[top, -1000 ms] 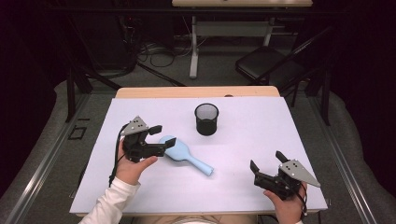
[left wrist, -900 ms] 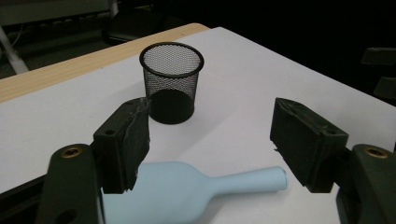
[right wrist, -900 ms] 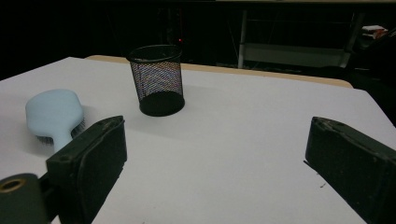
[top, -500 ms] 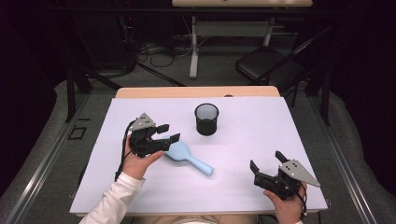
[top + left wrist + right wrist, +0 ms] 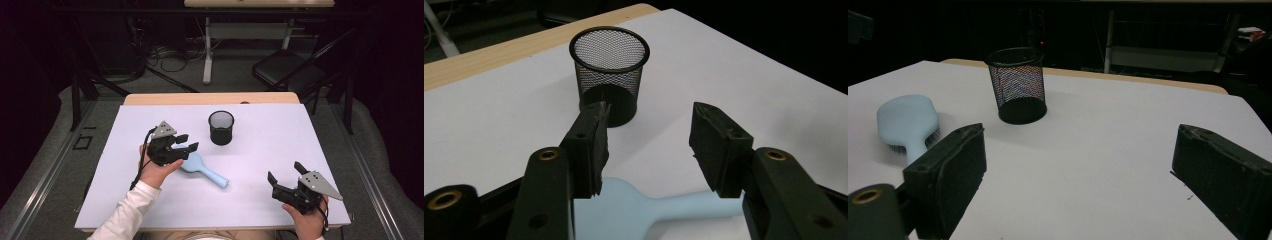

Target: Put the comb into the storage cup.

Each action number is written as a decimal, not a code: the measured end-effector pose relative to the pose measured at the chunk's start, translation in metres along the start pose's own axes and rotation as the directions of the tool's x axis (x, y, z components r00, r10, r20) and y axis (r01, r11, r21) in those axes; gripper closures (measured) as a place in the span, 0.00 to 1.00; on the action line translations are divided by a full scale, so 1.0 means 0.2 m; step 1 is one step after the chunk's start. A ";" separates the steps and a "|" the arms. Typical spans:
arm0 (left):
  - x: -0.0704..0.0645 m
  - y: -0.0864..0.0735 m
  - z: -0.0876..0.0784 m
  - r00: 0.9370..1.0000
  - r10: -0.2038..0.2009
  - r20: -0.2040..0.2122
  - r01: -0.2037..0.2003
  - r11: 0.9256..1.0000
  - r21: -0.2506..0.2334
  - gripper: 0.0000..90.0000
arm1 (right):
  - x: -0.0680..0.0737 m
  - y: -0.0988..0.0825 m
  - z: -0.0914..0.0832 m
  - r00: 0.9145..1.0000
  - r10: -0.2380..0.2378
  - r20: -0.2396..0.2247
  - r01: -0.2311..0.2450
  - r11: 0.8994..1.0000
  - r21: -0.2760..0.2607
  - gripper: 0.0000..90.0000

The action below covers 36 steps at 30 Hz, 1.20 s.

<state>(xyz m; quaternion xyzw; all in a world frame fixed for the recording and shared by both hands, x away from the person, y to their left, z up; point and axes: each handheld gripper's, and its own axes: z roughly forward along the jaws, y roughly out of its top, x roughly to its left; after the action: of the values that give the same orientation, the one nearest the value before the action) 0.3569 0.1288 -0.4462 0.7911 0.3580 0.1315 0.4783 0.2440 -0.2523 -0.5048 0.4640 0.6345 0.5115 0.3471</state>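
A light blue hairbrush [image 5: 202, 168] lies flat on the white table [image 5: 260, 145], its handle pointing toward the front right. My left gripper [image 5: 187, 141] hovers over the brush head, and its jaws have just been closing. They still stand apart and press on nothing. In the left gripper view the brush [image 5: 639, 212] lies below my left gripper [image 5: 649, 110], and a black mesh cup [image 5: 609, 70] stands upright beyond it. My right gripper [image 5: 285, 171] rests open near the front right edge with nothing between its jaws. The right gripper view shows my right gripper [image 5: 1080, 135], the brush [image 5: 908, 120] and the cup [image 5: 1017, 85].
The mesh cup [image 5: 221, 127] stands at the table's middle back, a short way right of my left gripper. A wooden strip [image 5: 210, 98] runs along the far edge. Beyond the table are a dark chair [image 5: 285, 70] and floor cables [image 5: 165, 55].
My left gripper has moved right and slightly down over the brush head, and its jaws have narrowed. The right gripper, the brush and the cup have stayed put.
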 end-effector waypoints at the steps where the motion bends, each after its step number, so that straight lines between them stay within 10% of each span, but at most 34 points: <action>1: 0.00 0.00 0.01 1.000 -0.003 0.004 0.003 1.000 0.001 0.57 | 0.00 0.00 0.00 1.000 0.001 0.000 -0.001 1.000 -0.002 0.08; 36: -0.11 -0.02 0.25 0.999 0.046 0.026 -0.049 0.990 0.135 0.92 | 0.00 0.00 0.00 1.000 -0.001 -0.006 0.001 1.000 -0.001 0.09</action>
<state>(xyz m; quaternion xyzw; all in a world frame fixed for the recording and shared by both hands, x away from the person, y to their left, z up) 0.3675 0.0822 -0.4714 0.8315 0.3416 0.1091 0.4242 0.2441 -0.2529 -0.5053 0.4619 0.6357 0.5129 0.3457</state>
